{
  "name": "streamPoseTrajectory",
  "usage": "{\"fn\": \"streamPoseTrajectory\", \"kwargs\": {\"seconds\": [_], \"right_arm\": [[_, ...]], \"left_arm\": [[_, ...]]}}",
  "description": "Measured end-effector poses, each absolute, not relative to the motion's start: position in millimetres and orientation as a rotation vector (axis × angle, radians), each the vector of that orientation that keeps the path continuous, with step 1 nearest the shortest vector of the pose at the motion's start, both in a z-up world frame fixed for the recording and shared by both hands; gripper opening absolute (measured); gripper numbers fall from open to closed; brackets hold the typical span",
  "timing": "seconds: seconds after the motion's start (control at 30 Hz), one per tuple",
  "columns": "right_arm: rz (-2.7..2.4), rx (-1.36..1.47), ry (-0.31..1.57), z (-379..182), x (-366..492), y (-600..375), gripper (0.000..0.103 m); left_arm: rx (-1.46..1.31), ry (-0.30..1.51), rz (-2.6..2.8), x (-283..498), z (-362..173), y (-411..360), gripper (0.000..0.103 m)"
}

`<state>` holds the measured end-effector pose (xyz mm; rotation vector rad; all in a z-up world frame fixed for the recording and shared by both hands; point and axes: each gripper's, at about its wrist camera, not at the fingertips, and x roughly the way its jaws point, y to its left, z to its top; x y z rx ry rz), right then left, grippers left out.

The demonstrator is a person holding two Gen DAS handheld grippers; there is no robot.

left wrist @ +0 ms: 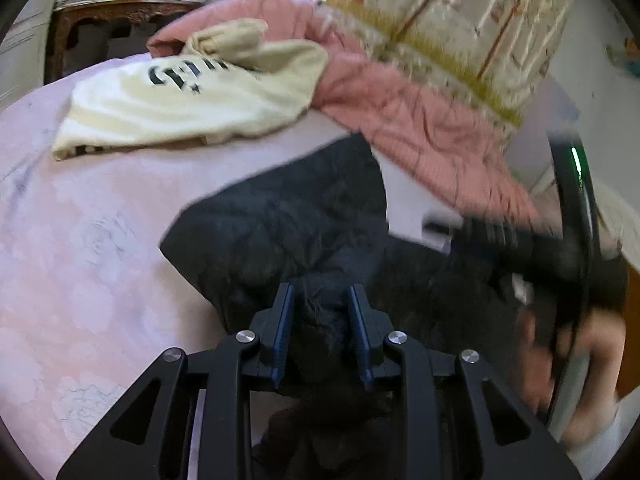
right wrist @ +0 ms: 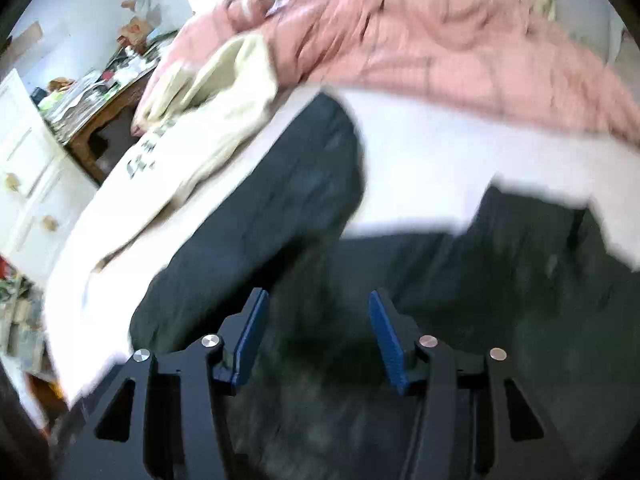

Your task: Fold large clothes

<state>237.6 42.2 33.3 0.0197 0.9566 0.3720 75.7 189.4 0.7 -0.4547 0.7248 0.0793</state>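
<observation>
A dark navy garment (left wrist: 288,216) lies spread on the pale pink bed sheet (left wrist: 80,240). My left gripper (left wrist: 322,292) is shut on a bunched fold of this dark garment, which fills the gap between its blue pads. In the right wrist view the same dark garment (right wrist: 280,200) stretches across the bed, blurred by motion. My right gripper (right wrist: 318,300) is open just above the dark cloth, with nothing between its blue pads. The right gripper's body also shows in the left wrist view (left wrist: 520,240) as a dark blur.
A cream T-shirt with black lettering (left wrist: 192,100) lies at the far side of the bed, also in the right wrist view (right wrist: 216,120). A pink quilt (left wrist: 420,120) is heaped behind. A cluttered wooden table (left wrist: 120,12) and white cabinet (right wrist: 24,168) stand beyond the bed.
</observation>
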Motion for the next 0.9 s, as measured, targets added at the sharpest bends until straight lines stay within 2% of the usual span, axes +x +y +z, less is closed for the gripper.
{"fn": "streamPoseTrajectory", "kwargs": {"seconds": [0.17, 0.37, 0.4, 0.43, 0.47, 0.5, 0.53, 0.6, 0.77, 0.9], "right_arm": [[0.384, 0.023, 0.996, 9, 309, 64, 0.056], [0.384, 0.101, 1.100, -44, 378, 82, 0.056], [0.386, 0.094, 1.126, -52, 382, 85, 0.053], [0.390, 0.063, 1.133, -58, 382, 88, 0.037], [0.399, 0.003, 1.110, -59, 380, 93, 0.032], [0.413, -0.040, 1.087, -58, 377, 96, 0.020], [0.436, -0.095, 1.071, -55, 373, 98, 0.008], [0.408, -0.118, 1.036, -43, 366, 92, 0.007], [0.323, -0.146, 0.755, 41, 312, 47, 0.007], [0.267, -0.179, 0.700, 71, 276, 12, 0.007]], "left_arm": [[-0.334, 0.800, 0.162, 90, -14, 173, 0.026], [-0.344, 0.847, 0.152, 101, -29, 177, 0.026], [-0.347, 0.851, 0.148, 102, -30, 178, 0.026], [-0.349, 0.852, 0.143, 102, -31, 179, 0.027], [-0.351, 0.853, 0.136, 102, -31, 180, 0.027], [-0.353, 0.851, 0.131, 103, -31, 181, 0.027], [-0.358, 0.845, 0.121, 102, -30, 182, 0.027], [-0.370, 0.836, 0.105, 102, -28, 184, 0.027], [-0.378, 0.844, 0.086, 104, -29, 181, 0.027], [-0.379, 0.793, 0.059, 96, -17, 175, 0.027]]}}
